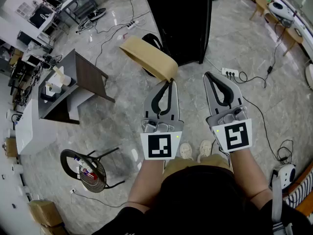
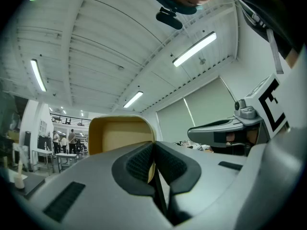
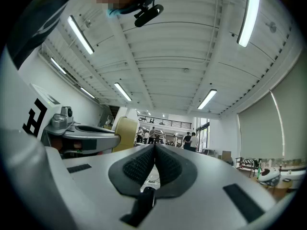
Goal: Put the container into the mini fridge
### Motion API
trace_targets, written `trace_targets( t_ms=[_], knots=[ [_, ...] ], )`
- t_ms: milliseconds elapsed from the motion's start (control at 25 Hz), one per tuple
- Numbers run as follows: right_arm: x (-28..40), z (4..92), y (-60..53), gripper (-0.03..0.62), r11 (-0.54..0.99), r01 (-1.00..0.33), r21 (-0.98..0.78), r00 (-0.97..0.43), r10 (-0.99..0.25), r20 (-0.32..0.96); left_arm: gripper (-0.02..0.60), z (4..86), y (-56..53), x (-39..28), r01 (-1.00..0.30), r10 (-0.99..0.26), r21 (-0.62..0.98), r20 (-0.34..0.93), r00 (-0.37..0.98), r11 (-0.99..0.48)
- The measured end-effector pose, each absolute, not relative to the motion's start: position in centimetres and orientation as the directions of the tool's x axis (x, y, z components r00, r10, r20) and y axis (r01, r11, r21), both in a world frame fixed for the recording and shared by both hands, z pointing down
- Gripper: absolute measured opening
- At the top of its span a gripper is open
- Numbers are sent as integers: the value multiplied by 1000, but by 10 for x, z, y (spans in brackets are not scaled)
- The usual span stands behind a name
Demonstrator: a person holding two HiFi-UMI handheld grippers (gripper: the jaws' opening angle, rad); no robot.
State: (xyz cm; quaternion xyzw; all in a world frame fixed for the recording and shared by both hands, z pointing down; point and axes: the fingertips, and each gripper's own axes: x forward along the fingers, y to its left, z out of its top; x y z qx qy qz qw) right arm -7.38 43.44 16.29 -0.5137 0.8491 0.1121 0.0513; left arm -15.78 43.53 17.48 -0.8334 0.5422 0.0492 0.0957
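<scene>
A shallow tan container [image 1: 146,58] hangs in the air in front of me, tilted, above the marble floor. My left gripper [image 1: 171,82] is shut on its near rim. In the left gripper view the container [image 2: 120,135] stands just past the closed jaws of that gripper [image 2: 153,146]. My right gripper [image 1: 210,77] is level with the left one, to its right, shut and holding nothing; its own view shows the pads [image 3: 144,164] pressed together. The black mini fridge [image 1: 181,18] stands on the floor ahead of both grippers, its near face dark.
A low dark-topped table [image 1: 83,75] with white shelving stands at the left. A round black stool [image 1: 85,168] is at the lower left. A power strip [image 1: 230,73] and cables lie right of the fridge. Wooden stools [image 1: 293,35] stand at the far right.
</scene>
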Motion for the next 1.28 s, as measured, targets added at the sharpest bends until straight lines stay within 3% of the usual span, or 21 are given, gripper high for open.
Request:
trace_targets(
  t_ms=[760,1280],
  knots=[
    [-55,163,431,35,471,-872,131,-489,-846,-211,28,178,430,-132,-912,-895,-103,-176,409,-397],
    [24,168,424,37,490,-866,96,-498,-837,-227,28,179,429,-65,-916,-905,-145,-158,396,-375]
  ],
)
